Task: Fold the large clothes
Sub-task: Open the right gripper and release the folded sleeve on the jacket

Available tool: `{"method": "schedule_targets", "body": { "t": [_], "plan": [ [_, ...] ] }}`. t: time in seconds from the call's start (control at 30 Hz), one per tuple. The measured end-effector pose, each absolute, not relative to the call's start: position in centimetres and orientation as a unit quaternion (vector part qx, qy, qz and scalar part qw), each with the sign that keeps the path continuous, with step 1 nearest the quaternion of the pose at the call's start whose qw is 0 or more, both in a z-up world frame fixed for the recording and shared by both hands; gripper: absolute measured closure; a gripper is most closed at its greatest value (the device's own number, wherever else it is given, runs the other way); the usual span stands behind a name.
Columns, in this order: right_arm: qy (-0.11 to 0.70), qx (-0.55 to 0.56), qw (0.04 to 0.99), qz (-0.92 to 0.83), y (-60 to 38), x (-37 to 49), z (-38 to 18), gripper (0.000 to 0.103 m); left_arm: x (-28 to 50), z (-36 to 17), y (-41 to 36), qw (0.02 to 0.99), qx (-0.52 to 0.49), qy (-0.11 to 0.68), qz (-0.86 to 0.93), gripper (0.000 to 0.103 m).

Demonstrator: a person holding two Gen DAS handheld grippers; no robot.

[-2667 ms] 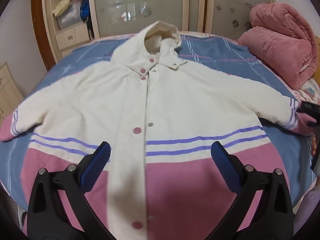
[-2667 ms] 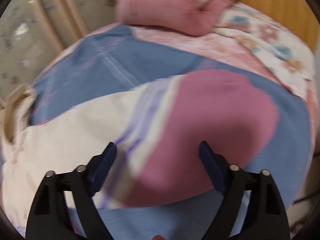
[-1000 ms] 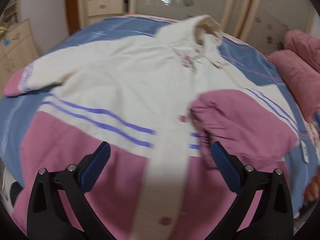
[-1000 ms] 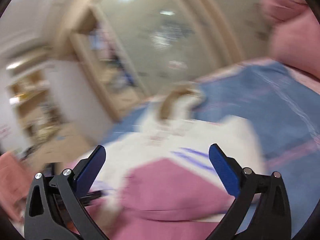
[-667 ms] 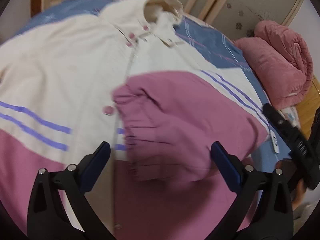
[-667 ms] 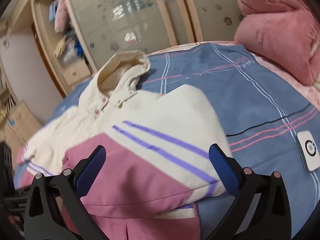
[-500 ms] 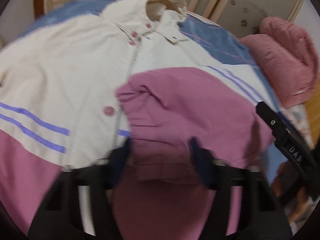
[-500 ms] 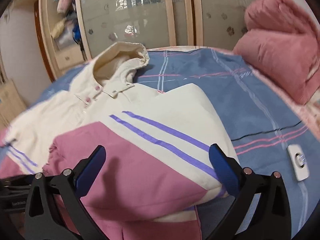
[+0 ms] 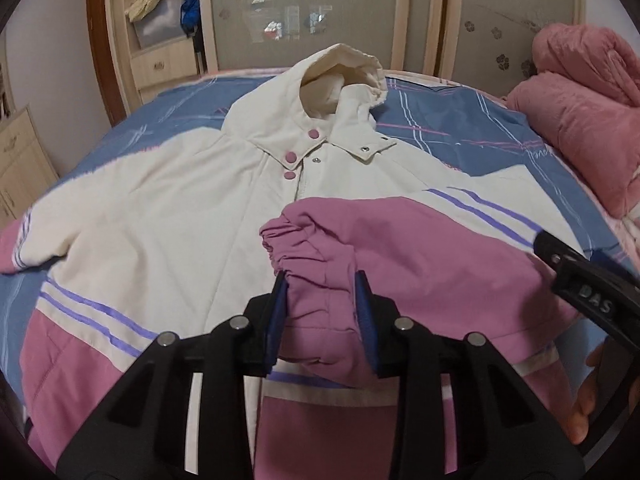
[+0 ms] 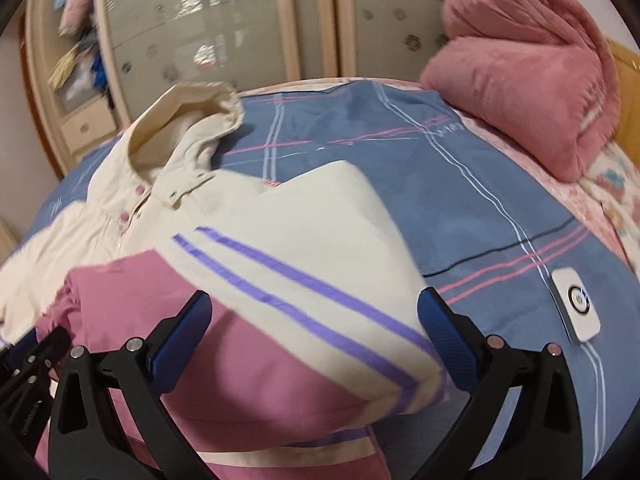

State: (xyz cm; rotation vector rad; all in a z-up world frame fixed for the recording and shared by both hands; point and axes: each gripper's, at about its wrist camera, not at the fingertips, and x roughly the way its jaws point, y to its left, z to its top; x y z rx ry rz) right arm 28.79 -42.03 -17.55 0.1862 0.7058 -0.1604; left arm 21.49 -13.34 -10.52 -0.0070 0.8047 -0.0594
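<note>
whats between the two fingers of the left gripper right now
The pink cuff of the jacket's folded-over sleeve; the left gripper has just been closing on it and its blue pads press its sides, seen in the left wrist view.

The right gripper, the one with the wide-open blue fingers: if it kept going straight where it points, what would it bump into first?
Most likely the folded-over sleeve of the jacket. The right gripper hangs open over it, aimed down at its purple stripes and pink cuff part. How far off the cloth is, the picture cannot tell.

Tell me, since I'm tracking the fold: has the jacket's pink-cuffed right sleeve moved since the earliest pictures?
Yes. The sleeve lay stretched out toward the pink blanket; now it is folded inward across the jacket's front, cuff near the snap placket.
</note>
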Motion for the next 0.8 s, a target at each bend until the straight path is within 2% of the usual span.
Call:
{"method": "schedule_targets", "body": {
  "t": [0.3, 0.4, 0.5, 0.63, 0.8],
  "plan": [
    [0.345, 0.100, 0.930, -0.071, -42.2, 28.6, -17.4, 0.001, 21.6, -8.4, -6.8, 0.927, -0.036, 0.363, 0.092, 0.072],
    [0.353, 0.089, 0.930, -0.061, -41.6, 28.7, -17.5, 0.001, 21.9, -9.0, -5.5, 0.918, -0.026, 0.376, 0.124, 0.071],
    [0.362, 0.070, 0.928, -0.054, -40.6, 29.1, -17.9, 0.001, 21.6, -9.9, -5.6, 0.913, -0.019, 0.389, 0.124, 0.067],
    [0.382, 0.082, 0.920, -0.017, -39.8, 29.4, -18.6, 0.001, 21.4, -10.7, -7.2, 0.913, 0.014, 0.389, 0.119, 0.053],
    [0.411, 0.061, 0.909, -0.023, -38.5, 30.4, -20.1, 0.001, 21.3, -10.4, -8.3, 0.922, 0.029, 0.371, 0.104, 0.057]
  ]
}}
